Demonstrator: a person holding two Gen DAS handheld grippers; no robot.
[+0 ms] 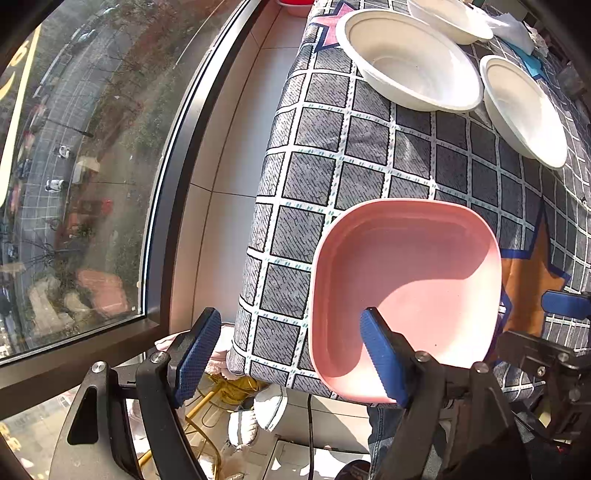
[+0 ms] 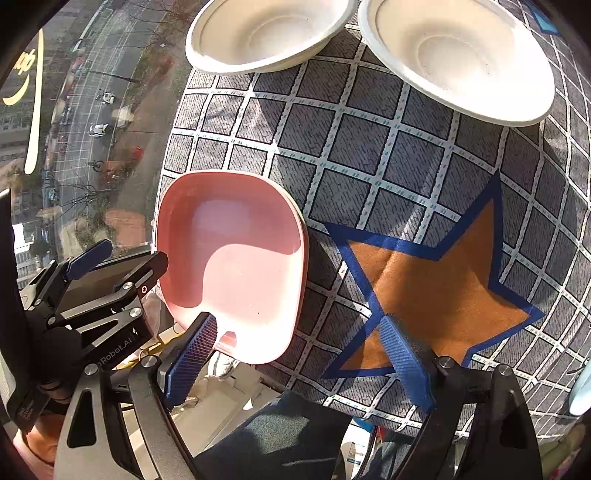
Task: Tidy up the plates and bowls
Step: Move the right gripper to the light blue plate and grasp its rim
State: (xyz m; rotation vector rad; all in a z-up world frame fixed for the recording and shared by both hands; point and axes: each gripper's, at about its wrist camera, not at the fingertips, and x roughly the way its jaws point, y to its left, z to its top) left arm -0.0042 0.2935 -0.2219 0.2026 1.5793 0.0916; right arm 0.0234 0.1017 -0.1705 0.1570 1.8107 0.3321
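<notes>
A pink square plate [image 1: 406,291] lies at the near left corner of the table, jutting over the edge; it also shows in the right wrist view [image 2: 236,266]. My left gripper [image 1: 291,354] is open, its right finger [image 1: 384,358] over the plate's near rim and its left finger off the table's side. My right gripper [image 2: 306,358] is open and empty just right of the plate, above an orange star on the cloth. Three white bowls sit farther back: one large [image 1: 406,59], one to its right [image 1: 524,110], one behind [image 1: 450,18].
The table has a grey checked cloth [image 2: 369,155] with an orange star [image 2: 436,280]. A big window [image 1: 74,166] runs along the left with a tiled sill gap. Crumpled white paper [image 1: 513,29] lies at the back right. Slippers and a gold wire rack [image 1: 221,417] are on the floor below.
</notes>
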